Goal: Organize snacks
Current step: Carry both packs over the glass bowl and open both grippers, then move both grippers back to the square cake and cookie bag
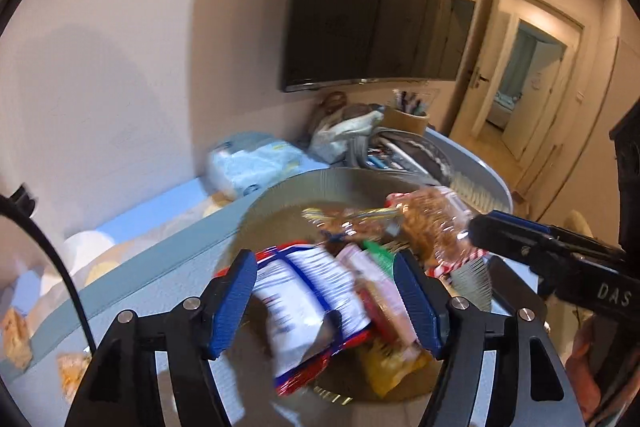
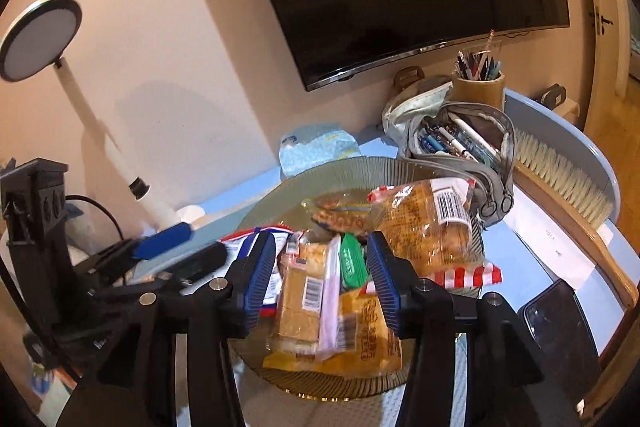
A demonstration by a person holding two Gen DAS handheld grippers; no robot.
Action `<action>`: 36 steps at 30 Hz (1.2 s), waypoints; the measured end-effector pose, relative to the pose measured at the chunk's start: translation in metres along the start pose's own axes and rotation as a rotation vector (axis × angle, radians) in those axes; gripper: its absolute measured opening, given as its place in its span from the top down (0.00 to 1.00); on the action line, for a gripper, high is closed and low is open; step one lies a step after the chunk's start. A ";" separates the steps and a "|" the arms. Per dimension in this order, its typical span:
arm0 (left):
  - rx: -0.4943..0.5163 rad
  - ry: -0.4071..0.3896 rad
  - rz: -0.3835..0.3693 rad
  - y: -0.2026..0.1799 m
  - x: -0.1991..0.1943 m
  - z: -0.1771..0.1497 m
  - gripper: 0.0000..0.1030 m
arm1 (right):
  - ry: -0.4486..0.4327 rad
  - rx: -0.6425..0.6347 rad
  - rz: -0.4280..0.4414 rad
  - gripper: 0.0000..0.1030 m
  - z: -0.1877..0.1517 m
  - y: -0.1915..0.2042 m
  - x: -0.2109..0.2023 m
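A ribbed glass plate (image 1: 280, 191) (image 2: 360, 167) on the blue table holds a pile of snack packets. In the left wrist view my left gripper (image 1: 326, 297) is open above a red, white and blue packet (image 1: 308, 311). A clear bag of bread with a red striped edge (image 1: 436, 227) (image 2: 428, 227) lies at the plate's right side. In the right wrist view my right gripper (image 2: 322, 277) is open over a wrapped cracker pack (image 2: 304, 295), a green packet (image 2: 352, 261) and a yellow packet (image 2: 360, 339). The right gripper also shows in the left wrist view (image 1: 480, 233), close by the bread bag.
A grey pencil case (image 2: 464, 143), a cup of pens (image 2: 480, 83) and a long brush (image 2: 560, 171) lie right of the plate. A phone (image 2: 556, 323) and a paper sheet (image 2: 552, 247) lie near the table's right edge. A blue tissue pack (image 2: 316, 147) and a lamp (image 2: 40, 39) stand behind.
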State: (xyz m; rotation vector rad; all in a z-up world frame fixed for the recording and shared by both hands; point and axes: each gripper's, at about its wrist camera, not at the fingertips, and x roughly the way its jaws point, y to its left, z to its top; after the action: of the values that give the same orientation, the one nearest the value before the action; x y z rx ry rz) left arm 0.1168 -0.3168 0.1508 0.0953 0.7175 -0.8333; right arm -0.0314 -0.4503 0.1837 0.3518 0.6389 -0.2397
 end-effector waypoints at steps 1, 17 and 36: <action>-0.011 -0.005 0.012 0.006 -0.007 -0.003 0.34 | 0.003 -0.001 0.001 0.55 -0.002 0.002 -0.002; -0.246 -0.215 0.378 0.160 -0.253 -0.057 0.34 | 0.053 -0.221 0.217 0.32 -0.050 0.137 -0.021; -0.398 0.022 0.426 0.286 -0.170 -0.137 0.17 | 0.278 -0.496 0.172 0.31 -0.123 0.239 0.093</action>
State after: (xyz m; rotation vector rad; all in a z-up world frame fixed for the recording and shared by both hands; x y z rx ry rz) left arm 0.1660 0.0354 0.0959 -0.0991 0.8349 -0.2747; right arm 0.0522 -0.1937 0.0937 -0.0420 0.9102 0.1379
